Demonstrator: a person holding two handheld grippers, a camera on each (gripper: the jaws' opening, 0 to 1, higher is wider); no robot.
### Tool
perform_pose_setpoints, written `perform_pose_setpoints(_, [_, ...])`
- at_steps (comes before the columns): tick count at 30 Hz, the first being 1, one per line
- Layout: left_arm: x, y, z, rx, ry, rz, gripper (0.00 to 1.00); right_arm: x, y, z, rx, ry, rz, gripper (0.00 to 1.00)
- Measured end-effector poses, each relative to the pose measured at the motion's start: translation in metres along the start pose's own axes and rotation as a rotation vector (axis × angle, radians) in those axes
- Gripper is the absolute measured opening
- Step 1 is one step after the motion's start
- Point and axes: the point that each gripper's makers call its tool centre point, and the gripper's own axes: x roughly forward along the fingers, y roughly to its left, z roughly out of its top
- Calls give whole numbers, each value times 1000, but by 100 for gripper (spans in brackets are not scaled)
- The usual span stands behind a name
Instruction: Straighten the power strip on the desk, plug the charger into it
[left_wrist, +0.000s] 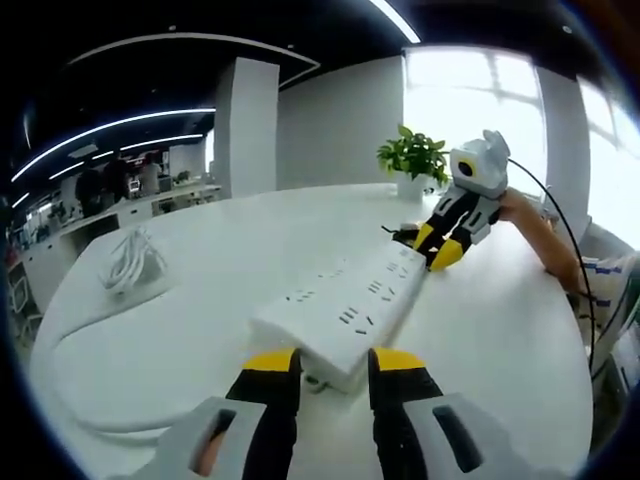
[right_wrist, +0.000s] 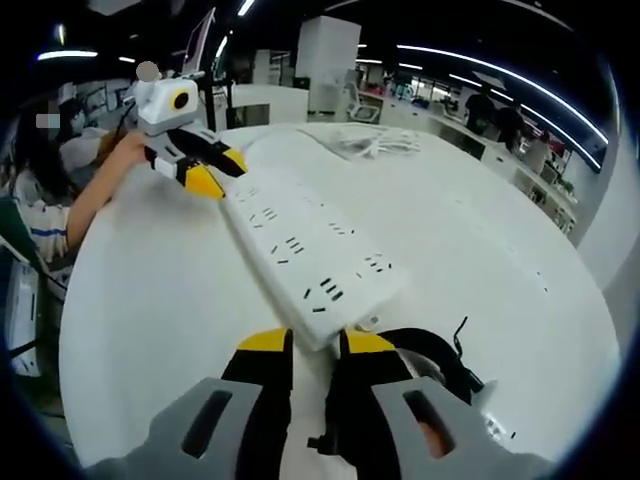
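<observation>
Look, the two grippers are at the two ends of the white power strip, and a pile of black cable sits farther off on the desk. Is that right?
Almost. The left gripper and right gripper are at opposite ends of the white power strip, but the cable pile farther off on the desk is white, not black. The left gripper view shows it clearly.
</observation>
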Motion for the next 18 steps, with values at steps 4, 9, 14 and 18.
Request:
perform_pose_setpoints(4, [0,-2,-1,-1,1,-7,27,-2,-2,0,-10,4,9,18])
perform_pose_setpoints(9, [0,-1,-1,16,5,-2,27,-2,-3,0,-9,-6,16,18])
perform_pose_setpoints(14, [0,0,0,22,5,-4,27,-10,-6,4,39,-42,51,19])
perform_pose_setpoints(18, [0,0,-1,34,6,-7,27,-17,-4,15,44,-107,79,18])
